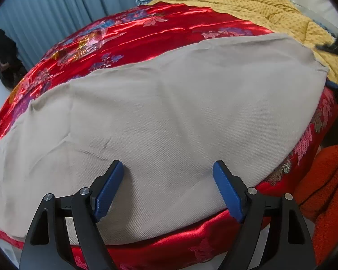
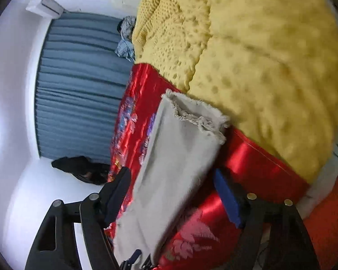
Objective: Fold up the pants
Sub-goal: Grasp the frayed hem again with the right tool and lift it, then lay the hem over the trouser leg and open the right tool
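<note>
Lying flat on a red satin bedspread (image 1: pixel 133 33), beige pants (image 1: pixel 160 112) are waiting to be folded. Left gripper (image 1: pixel 168 168) jaws are gaping empty above them; right gripper (image 2: pixel 172 177) jaws are straddling a leg, pads not visibly pressing. Pinching both layers near the frayed hem (image 2: pixel 198 119) should be keeping edges aligned.

The pants (image 1: pixel 160 117) are seen as matt beige cloth, a fine twill weave showing across them, the hem frayed into loose threads in the right wrist view. Beneath them a red bedspread (image 1: pixel 146 33) is shown in glossy satin, bright highlights on its folds, with woven floral patterns. A yellow blanket (image 2: pixel 259 56) is seen beyond, soft, matt and dimpled all over. The left tongs (image 1: pixel 168 168) are made of matt black plastic with small shiny metal pins, the pads (image 1: pixel 109 191) faced in blue, finely ribbed material. The curtain (image 2: pixel 78 78) is matt, pleated grey-blue cloth.
</note>
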The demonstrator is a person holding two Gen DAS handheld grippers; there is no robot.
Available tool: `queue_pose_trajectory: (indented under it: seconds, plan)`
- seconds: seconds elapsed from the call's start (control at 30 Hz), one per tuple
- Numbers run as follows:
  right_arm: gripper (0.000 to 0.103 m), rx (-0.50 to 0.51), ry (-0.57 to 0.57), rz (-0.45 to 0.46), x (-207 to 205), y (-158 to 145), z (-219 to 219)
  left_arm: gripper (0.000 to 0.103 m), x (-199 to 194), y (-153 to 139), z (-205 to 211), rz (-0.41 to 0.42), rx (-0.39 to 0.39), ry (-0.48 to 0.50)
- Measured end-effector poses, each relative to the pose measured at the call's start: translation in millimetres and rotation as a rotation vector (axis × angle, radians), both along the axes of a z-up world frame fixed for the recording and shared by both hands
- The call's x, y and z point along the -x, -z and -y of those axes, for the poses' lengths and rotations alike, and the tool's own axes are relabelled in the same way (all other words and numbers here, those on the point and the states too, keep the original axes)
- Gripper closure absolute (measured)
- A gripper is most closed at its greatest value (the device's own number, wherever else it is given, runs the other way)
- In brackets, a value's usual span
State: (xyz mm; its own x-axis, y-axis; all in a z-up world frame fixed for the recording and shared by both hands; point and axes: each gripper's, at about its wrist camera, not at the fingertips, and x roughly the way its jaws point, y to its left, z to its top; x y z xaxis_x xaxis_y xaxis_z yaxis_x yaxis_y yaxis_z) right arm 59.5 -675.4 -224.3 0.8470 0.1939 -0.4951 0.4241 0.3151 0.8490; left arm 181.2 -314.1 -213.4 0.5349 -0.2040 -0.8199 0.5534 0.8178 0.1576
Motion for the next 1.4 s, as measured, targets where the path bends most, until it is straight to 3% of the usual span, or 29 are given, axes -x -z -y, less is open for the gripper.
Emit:
queue_pose_trajectory:
  seconds: [0.1,0.13,0.17,0.2,0.23,0.33,0.4,0.5,0.6,0.73,0.83,0.97,1.0,1.03,1.1,1.17,1.27,1.33,1.4]
  plan:
    - [0.047,0.008,0.005,-0.079,-17,11,0,0.019,2,1,0,0.010,0.002,-0.001]
    - [0.070,0.035,0.006,-0.082,-20,8,0,0.019,2,2,-1,0.016,0.003,-0.001]
    - [0.086,0.058,0.002,-0.084,-23,6,-1,0.019,3,2,-1,0.025,0.004,-0.002]
    - [0.097,0.078,-0.001,-0.071,-24,2,-1,0.018,4,3,-1,0.032,0.006,-0.003]
    - [0.097,0.098,-0.001,-0.057,-26,-2,-4,0.016,5,3,-2,0.039,0.005,-0.003]
    - [0.097,0.235,-0.035,0.007,-25,-37,-20,0.015,1,-4,-6,-0.006,-0.015,0.025]
    - [0.097,0.318,-0.075,0.090,-22,-75,-42,0.016,-6,-24,-24,-0.057,0.001,0.010]
    - [0.097,0.358,-0.161,0.233,-25,-130,-84,0.015,-19,-61,-81,-0.060,0.134,-0.124]
    - [0.097,0.423,-0.285,0.339,-44,-183,-140,0.015,-40,-86,-162,-0.105,0.261,-0.328]
    - [0.097,0.437,-0.481,0.432,-83,-218,-229,0.015,-43,-96,-257,-0.072,0.354,-0.565]
    - [0.097,0.481,-0.647,0.428,-114,-214,-312,0.015,-36,-84,-315,-0.076,0.380,-0.712]
    - [0.091,0.555,-0.848,0.352,-144,-159,-426,0.015,-24,-66,-353,-0.075,0.371,-0.792]
    - [0.067,0.545,-0.920,0.314,-151,-136,-452,0.015,-23,-62,-360,-0.078,0.357,-0.802]
    - [0.033,0.513,-1.011,0.258,-157,-111,-476,0.015,-21,-59,-365,-0.084,0.350,-0.810]
    - [0.031,0.467,-1.133,0.160,-166,-69,-505,0.015,-16,-59,-374,-0.084,0.362,-0.820]
    - [0.032,0.483,-1.172,0.139,-158,-61,-510,0.015,-13,-64,-377,-0.069,0.382,-0.829]
    - [0.032,0.629,-1.098,0.224,-131,-87,-484,0.015,-15,-80,-370,-0.025,0.434,-0.790]
    - [0.032,0.794,-0.891,0.225,-119,-111,-445,0.015,-24,-93,-341,0.003,0.440,-0.680]
    - [0.032,0.869,-0.773,0.177,-117,-116,-419,0.015,-34,-99,-311,0.017,0.425,-0.569]
